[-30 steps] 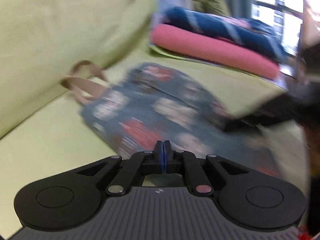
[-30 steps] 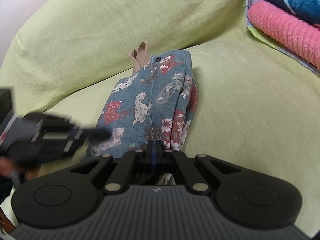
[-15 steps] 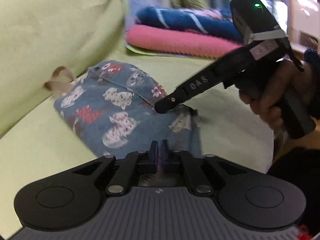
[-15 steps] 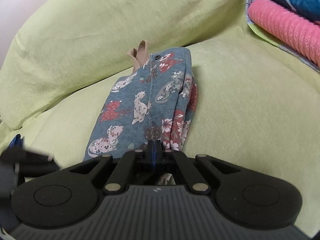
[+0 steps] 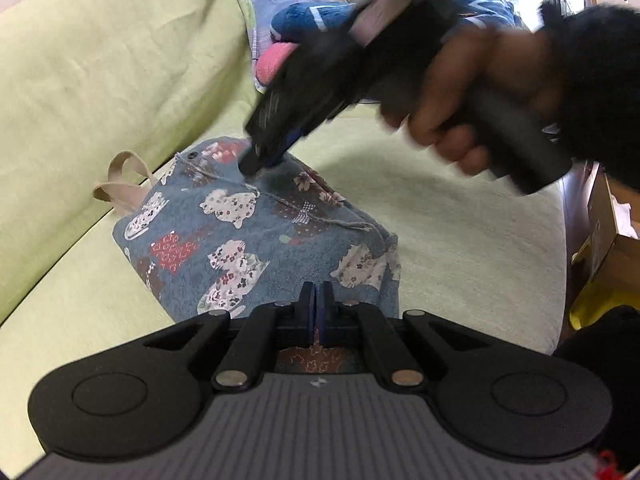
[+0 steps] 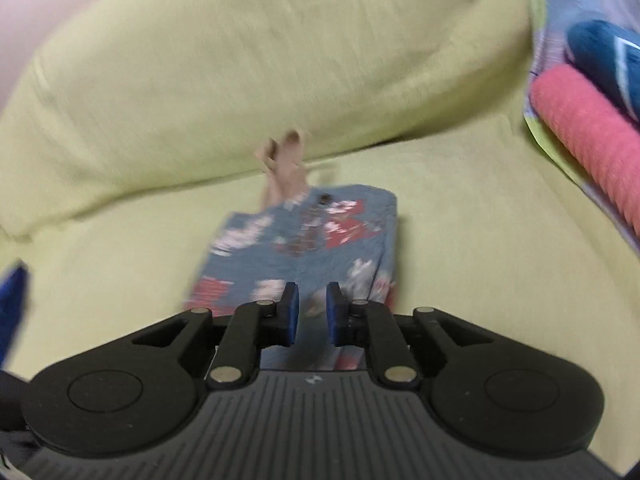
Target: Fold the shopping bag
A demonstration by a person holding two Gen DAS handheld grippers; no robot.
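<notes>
The shopping bag (image 5: 248, 236) is blue cloth with cat and flower prints, folded into a narrow strip on the green sofa seat. Its beige handles (image 5: 120, 184) poke out at the far end against the backrest. My left gripper (image 5: 317, 300) is shut at the bag's near end, seemingly pinching the cloth. My right gripper (image 6: 312, 312) is open a little, above the bag (image 6: 316, 244). In the left wrist view the right gripper (image 5: 256, 164) appears blurred, its tips down on the bag's far end near the snap button.
The green sofa backrest (image 6: 248, 72) rises just behind the bag. A pink rolled towel (image 6: 588, 140) and a blue one (image 6: 608, 64) lie stacked to the right. A cardboard box (image 5: 616, 248) stands beyond the seat's right edge.
My right gripper has opened, let go of the bag's near end, and moved forward to the far end. My left gripper has come in to the near end, still shut.
</notes>
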